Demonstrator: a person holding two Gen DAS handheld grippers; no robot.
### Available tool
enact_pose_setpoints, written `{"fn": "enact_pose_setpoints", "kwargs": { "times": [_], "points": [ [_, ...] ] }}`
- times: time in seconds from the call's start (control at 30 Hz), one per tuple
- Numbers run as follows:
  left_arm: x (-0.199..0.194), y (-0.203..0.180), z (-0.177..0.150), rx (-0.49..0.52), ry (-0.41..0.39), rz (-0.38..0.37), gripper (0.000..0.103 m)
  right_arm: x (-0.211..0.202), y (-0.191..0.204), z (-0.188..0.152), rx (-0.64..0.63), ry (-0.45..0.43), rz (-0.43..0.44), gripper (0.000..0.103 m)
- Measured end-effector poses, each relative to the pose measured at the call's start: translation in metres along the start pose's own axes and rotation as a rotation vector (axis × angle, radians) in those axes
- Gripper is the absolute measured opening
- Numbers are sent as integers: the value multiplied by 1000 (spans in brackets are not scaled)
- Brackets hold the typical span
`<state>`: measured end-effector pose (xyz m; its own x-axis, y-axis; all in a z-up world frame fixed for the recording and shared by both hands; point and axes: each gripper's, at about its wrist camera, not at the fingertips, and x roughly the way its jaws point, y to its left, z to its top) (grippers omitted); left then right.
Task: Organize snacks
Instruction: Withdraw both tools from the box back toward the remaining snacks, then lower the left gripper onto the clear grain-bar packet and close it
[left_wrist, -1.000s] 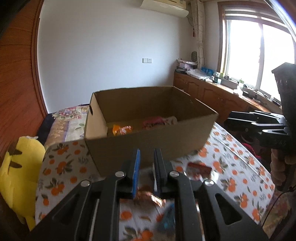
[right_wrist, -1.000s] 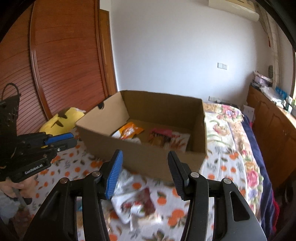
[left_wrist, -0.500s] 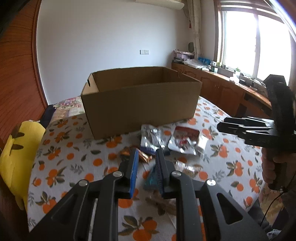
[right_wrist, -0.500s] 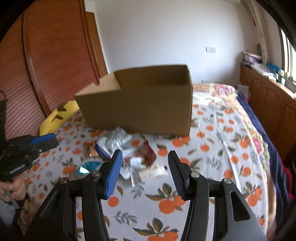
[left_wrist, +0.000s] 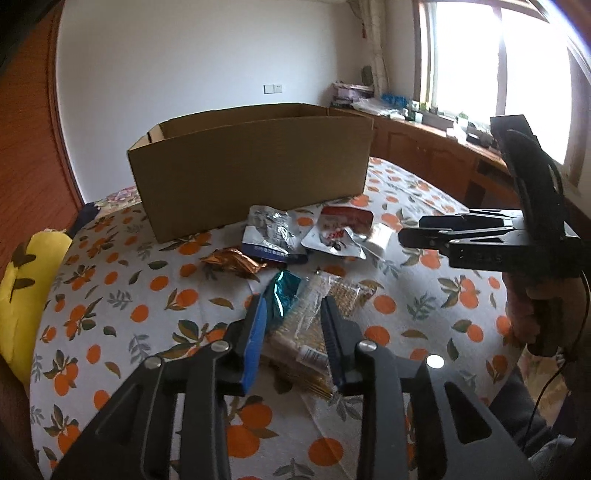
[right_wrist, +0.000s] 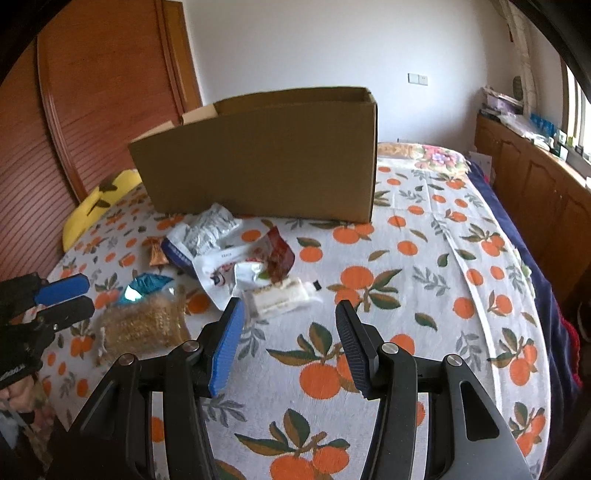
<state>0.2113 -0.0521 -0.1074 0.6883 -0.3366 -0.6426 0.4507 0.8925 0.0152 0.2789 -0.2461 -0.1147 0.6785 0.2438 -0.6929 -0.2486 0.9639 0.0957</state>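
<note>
The left gripper (left_wrist: 293, 317), jaws partly open, straddles a clear packet of golden crispy snack (left_wrist: 314, 325) without gripping; the right gripper (right_wrist: 290, 332) hangs wide open, empty, before the brown cardboard box (right_wrist: 266, 162).

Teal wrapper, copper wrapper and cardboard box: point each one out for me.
teal wrapper (left_wrist: 283, 291), left wrist view, shiny middle.
copper wrapper (left_wrist: 231, 260), left wrist view, crumpled middle.
cardboard box (right_wrist: 266, 162), right wrist view, near side wall.

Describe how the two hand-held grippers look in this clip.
Both are black linkage frames with silver pivot screws. Left hand-held gripper and right hand-held gripper each pair one blue pad with one black ribbed pad. A thin black cable hangs beside the right handle.
</note>
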Motion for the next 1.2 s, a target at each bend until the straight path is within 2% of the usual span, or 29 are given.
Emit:
{"fn": "enact_pose_setpoints", "kwargs": {
  "times": [0.2,0.33,0.57,1.0,1.17,1.2],
  "points": [
    [14,-10,1,46,57,-39,38,5,-2,-6,1,6,-1,53],
    [30,-14,3,80,106,-36,39,5,3,-7,-19,-2,-9,53],
    [39,-18,10,115,128,-31,44,3,8,-9,-43,-20,-20,53],
    [67,-13,16,84,217,-90,54,2,10,-10,-50,-23,-5,53],
    [71,-14,16,79,199,-86,59,3,9,-9,-51,-24,3,53],
    [71,-15,16,76,201,-82,63,3,9,-10,-50,-24,4,53]
  ]
}}
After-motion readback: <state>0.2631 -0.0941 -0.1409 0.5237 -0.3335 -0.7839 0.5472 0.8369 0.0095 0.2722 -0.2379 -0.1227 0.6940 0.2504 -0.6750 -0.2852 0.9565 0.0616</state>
